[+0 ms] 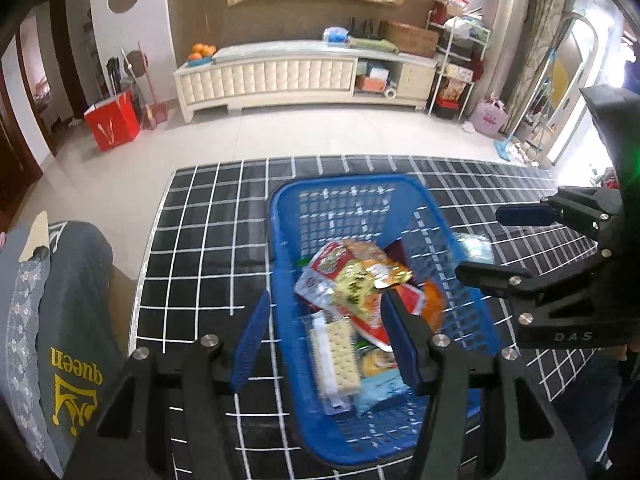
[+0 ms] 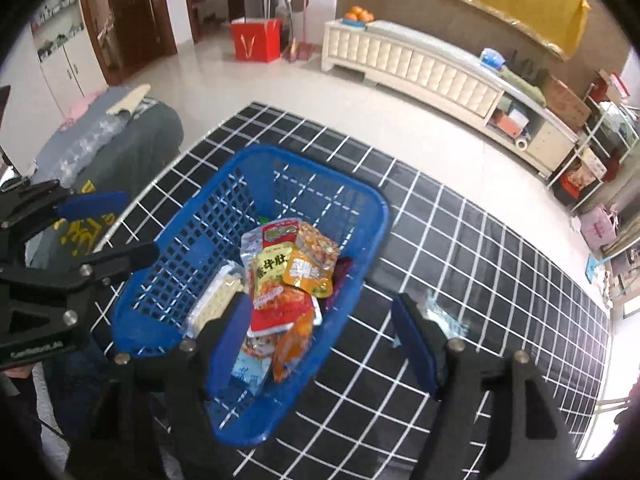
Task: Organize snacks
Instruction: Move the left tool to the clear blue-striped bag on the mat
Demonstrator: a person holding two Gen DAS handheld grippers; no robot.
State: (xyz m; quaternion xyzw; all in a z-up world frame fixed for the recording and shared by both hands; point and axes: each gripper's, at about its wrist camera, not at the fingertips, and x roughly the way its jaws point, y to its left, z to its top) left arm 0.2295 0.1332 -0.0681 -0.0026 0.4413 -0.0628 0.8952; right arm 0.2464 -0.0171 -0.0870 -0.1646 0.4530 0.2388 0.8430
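A blue plastic basket [image 1: 472, 280] [image 2: 192, 232] stands on the black grid-patterned table [image 1: 200, 240] [image 2: 480, 280]. It holds several snack packets: a red and yellow pouch [image 1: 352, 280] [image 2: 280, 276], a cracker pack [image 1: 340, 352] [image 2: 216, 300] and an orange pack [image 2: 294, 340]. My left gripper [image 1: 324, 340] is open, straddling the basket's near left wall, holding nothing. My right gripper [image 2: 320, 344] is open over the basket's right wall; it also shows in the left wrist view [image 1: 500, 244]. A clear wrapped snack [image 2: 444, 316] [image 1: 474, 246] lies on the table beside the basket.
A chair draped with a grey "queen" shirt [image 1: 76, 320] [image 2: 132, 152] stands at the table's left. Beyond the table are tiled floor, a red bag [image 1: 112, 120] [image 2: 256, 40] and a long white cabinet [image 1: 304, 76] [image 2: 420, 68].
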